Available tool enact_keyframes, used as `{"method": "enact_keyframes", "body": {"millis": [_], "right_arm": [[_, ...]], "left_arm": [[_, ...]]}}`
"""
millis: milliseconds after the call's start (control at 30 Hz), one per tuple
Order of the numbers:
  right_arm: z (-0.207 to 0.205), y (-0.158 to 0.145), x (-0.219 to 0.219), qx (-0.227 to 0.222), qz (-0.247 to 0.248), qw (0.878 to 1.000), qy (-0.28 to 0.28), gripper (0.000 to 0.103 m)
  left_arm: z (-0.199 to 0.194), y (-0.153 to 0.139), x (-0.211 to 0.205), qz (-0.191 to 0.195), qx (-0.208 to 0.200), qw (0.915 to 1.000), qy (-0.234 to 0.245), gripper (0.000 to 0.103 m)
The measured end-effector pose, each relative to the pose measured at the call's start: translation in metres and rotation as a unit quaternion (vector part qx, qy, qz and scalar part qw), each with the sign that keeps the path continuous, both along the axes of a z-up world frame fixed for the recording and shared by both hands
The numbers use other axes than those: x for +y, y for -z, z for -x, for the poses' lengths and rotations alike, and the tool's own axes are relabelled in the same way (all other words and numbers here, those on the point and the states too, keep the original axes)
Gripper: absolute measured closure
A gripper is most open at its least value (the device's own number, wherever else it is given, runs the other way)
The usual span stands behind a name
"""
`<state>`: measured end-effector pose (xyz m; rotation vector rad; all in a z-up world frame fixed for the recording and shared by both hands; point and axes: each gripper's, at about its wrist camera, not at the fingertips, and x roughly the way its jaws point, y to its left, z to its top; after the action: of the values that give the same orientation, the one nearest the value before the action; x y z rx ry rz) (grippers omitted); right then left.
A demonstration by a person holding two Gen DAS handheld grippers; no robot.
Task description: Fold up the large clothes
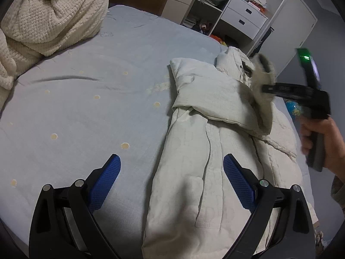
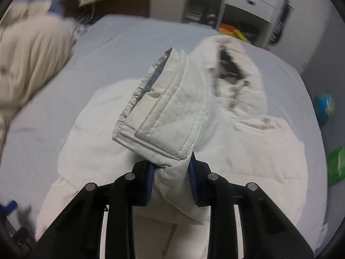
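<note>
A large off-white quilted coat lies on the light blue bed, one sleeve folded across its chest. My left gripper is open and empty, hovering just above the coat's lower left edge. My right gripper is shut on the coat's other sleeve near its cuff and holds it lifted above the coat's body. In the left wrist view the right gripper is seen at the right, holding that sleeve up near the fur-trimmed hood.
A cream knitted blanket is piled at the bed's far left. White drawers and cluttered shelves stand beyond the bed. A blue globe-like ball and something green lie at the right of the bed.
</note>
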<state>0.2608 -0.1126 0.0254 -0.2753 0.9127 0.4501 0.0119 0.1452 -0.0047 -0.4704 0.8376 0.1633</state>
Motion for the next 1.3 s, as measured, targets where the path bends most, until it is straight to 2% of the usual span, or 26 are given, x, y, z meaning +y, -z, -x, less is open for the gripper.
{"method": "enact_keyframes", "body": {"millis": [133, 233, 400, 500, 567, 600, 667, 767, 867, 1133, 1300], "right_arm": [[-0.015, -0.009, -0.058, 0.005, -0.051, 0.997, 0.052, 0.078], [-0.024, -0.004, -0.11, 0.027, -0.093, 0.99, 0.103, 0.078], [-0.038, 0.037, -0.192, 0.105, -0.151, 0.963, 0.196, 0.078], [-0.039, 0.061, -0.216, 0.141, -0.167, 0.952, 0.215, 0.077], [-0.036, 0.074, -0.227, 0.152, -0.18, 0.947, 0.217, 0.071], [-0.035, 0.078, -0.23, 0.155, -0.182, 0.946, 0.217, 0.07], [-0.034, 0.081, -0.232, 0.155, -0.182, 0.946, 0.217, 0.058], [-0.037, 0.082, -0.241, 0.155, -0.186, 0.946, 0.215, 0.052], [-0.035, 0.08, -0.255, 0.148, -0.177, 0.947, 0.222, 0.05], [-0.005, 0.073, -0.308, 0.136, -0.202, 0.946, 0.216, 0.05], [0.026, 0.072, -0.333, 0.128, -0.166, 0.958, 0.197, 0.05]], "left_arm": [[-0.001, -0.001, -0.004, -0.012, 0.005, 0.9999, 0.002, 0.011], [-0.001, -0.001, -0.005, -0.017, 0.007, 0.9998, 0.002, 0.011], [-0.001, -0.001, -0.006, -0.024, 0.011, 0.9996, 0.005, 0.011], [-0.002, 0.0, -0.008, -0.028, 0.016, 0.9995, 0.007, 0.011], [-0.002, 0.0, -0.008, -0.03, 0.018, 0.9994, 0.007, 0.011], [-0.001, 0.0, -0.008, -0.03, 0.019, 0.9994, 0.007, 0.011], [-0.002, 0.0, -0.008, -0.031, 0.021, 0.9993, 0.007, 0.011], [-0.003, 0.0, -0.01, -0.036, 0.025, 0.999, 0.008, 0.011], [-0.003, 0.0, -0.012, -0.042, 0.027, 0.9987, 0.011, 0.011], [-0.004, 0.0, -0.012, -0.039, 0.031, 0.9987, 0.008, 0.011], [-0.009, 0.0, -0.018, -0.051, 0.043, 0.9977, 0.015, 0.011]]}}
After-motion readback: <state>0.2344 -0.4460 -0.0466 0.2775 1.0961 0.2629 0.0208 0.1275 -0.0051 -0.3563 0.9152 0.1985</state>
